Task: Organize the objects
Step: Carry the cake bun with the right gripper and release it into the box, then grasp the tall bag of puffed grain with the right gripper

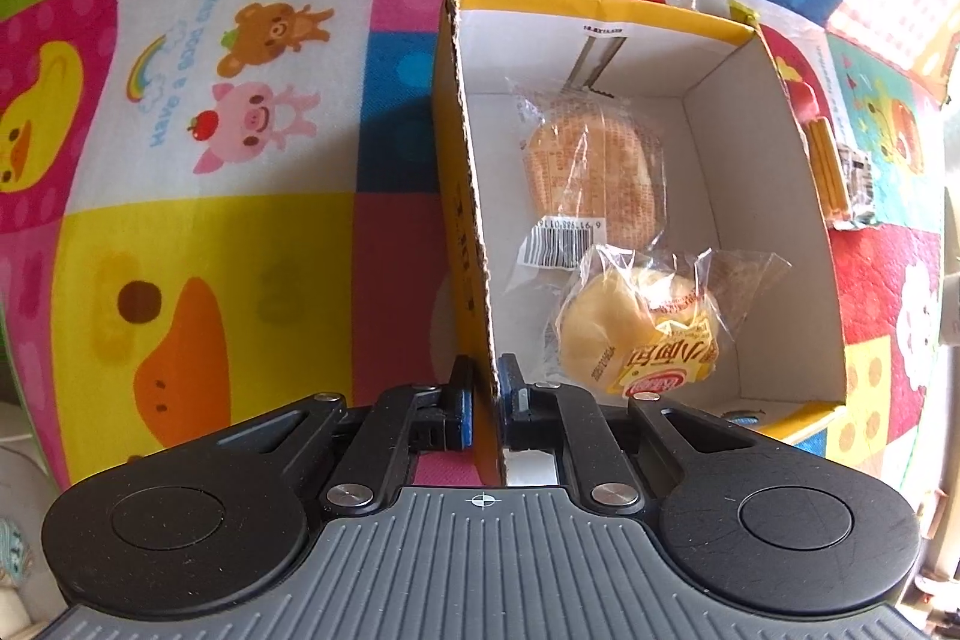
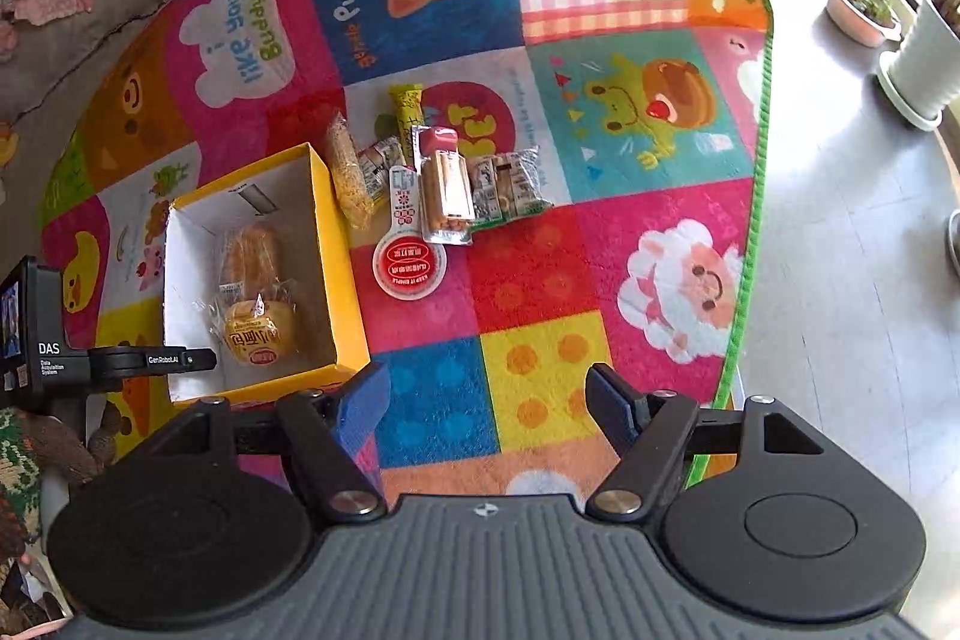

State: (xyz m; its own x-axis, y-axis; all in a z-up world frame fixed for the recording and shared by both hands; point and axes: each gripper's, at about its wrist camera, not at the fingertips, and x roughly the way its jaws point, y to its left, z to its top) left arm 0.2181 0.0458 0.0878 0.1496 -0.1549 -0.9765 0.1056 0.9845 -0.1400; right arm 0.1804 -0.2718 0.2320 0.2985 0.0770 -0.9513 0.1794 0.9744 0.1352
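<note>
Two wrapped buns (image 1: 606,244) lie inside the yellow box (image 1: 462,196), centre-right of the left wrist view, where the left gripper (image 1: 485,394) is clamped on the box's near wall. Right gripper (image 2: 486,394), bottom centre, hangs empty above the play mat (image 2: 540,274), jaws wide apart. Packing looks partway done: next move likely calls for reaching the loose snack packets (image 2: 438,178) mid-frame, just beside the box.
</note>
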